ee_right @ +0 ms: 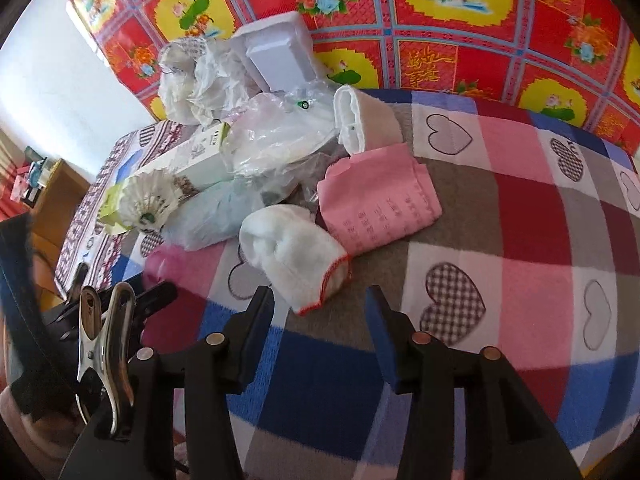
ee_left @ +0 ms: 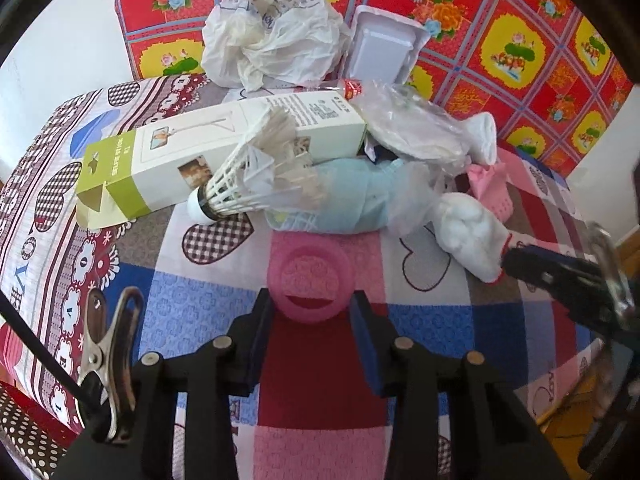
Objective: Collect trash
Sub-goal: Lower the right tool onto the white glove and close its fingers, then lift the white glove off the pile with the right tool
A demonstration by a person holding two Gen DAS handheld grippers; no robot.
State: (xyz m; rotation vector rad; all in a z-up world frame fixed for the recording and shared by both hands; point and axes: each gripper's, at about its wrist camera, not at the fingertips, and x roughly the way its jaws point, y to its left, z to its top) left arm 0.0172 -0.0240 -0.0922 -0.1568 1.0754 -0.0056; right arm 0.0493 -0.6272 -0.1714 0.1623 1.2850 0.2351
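A heap of trash lies on the checked heart blanket [ee_left: 420, 264]. A round pink lid [ee_left: 310, 276] sits at its near edge, and my left gripper [ee_left: 312, 320] is shut on it, one pad against each side. A rolled white glove with a red hem [ee_right: 296, 256] lies in front of my right gripper [ee_right: 320, 308]. That gripper is open, with the glove's hem corner between its fingertips and untouched. In the left wrist view a right gripper finger [ee_left: 560, 276] reaches the white glove [ee_left: 472, 236] from the right.
Behind lie a shuttlecock [ee_left: 240, 184], a white and green box [ee_left: 192, 156], a pale blue bundle [ee_left: 348, 200], clear plastic [ee_left: 412, 128], a crumpled white bag [ee_left: 272, 40], a foam tray [ee_left: 384, 48] and pink paper [ee_right: 380, 200]. A red floral cloth [ee_right: 480, 60] rises at the back.
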